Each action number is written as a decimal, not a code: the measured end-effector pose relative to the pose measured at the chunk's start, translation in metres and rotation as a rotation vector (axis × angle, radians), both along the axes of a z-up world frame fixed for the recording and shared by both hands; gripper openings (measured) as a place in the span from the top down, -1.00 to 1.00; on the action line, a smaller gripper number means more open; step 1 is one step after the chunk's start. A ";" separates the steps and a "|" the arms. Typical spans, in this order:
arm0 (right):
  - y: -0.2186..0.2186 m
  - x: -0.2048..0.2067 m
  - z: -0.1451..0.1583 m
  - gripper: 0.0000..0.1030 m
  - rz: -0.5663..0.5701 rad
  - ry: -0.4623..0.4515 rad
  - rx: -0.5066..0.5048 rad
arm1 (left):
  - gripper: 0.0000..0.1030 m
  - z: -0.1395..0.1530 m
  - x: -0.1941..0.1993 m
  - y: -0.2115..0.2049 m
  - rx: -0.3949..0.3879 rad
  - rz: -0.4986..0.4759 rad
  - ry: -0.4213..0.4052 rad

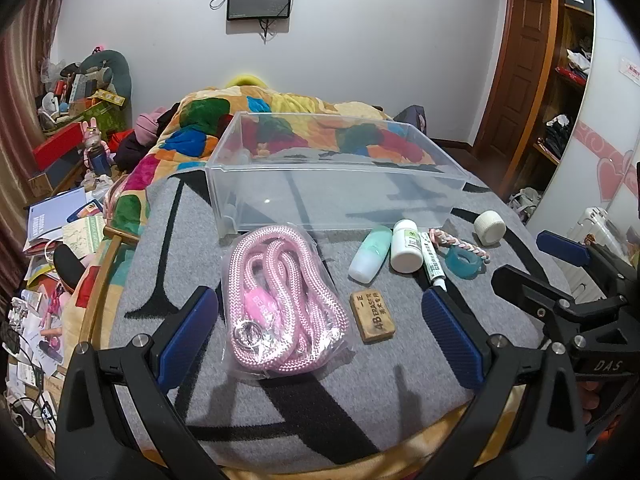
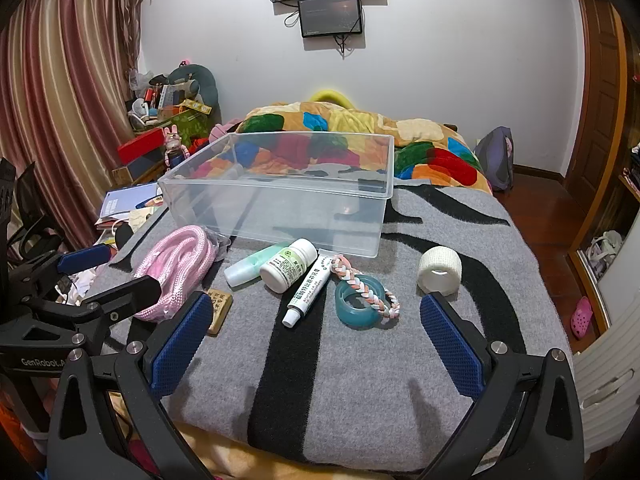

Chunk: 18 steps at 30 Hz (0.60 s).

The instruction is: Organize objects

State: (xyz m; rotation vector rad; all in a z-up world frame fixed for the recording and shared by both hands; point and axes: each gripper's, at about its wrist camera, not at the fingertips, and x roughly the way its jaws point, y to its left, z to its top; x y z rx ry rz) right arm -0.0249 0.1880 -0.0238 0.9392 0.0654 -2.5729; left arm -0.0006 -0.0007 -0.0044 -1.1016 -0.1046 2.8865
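Note:
A clear plastic bin (image 1: 256, 184) (image 2: 200, 200) stands empty on the grey blanket. In front of it lie a bagged pink rope (image 1: 280, 304) (image 2: 176, 264), a tan eraser (image 1: 373, 315) (image 2: 220, 310), a mint bottle (image 1: 370, 254) (image 2: 250, 266), a white pill bottle (image 1: 407, 246) (image 2: 290, 266), an ointment tube (image 1: 432, 262) (image 2: 308, 292), a teal tape ring (image 1: 463, 262) (image 2: 358, 306) with a braided band (image 2: 370, 284), and a white bandage roll (image 1: 489, 227) (image 2: 439, 270). My left gripper (image 1: 320, 332) is open around the rope. My right gripper (image 2: 316, 336) is open, just short of the tape ring.
The grey blanket with black stripes (image 2: 360, 380) covers the bed end; a colourful quilt (image 2: 432, 152) lies behind the bin. Clutter and papers (image 1: 60, 240) fill the floor at left. A wardrobe and door (image 1: 540, 100) stand at right. The right gripper shows in the left wrist view (image 1: 560, 276).

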 end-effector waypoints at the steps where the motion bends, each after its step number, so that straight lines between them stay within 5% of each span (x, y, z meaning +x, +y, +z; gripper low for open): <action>1: 0.000 0.000 0.000 -1.00 0.000 -0.001 0.000 | -1.00 0.000 0.000 0.000 -0.001 -0.001 -0.001; 18: 0.000 0.001 0.000 -1.00 0.001 -0.003 -0.002 | -1.00 -0.002 0.000 0.002 0.005 -0.003 -0.006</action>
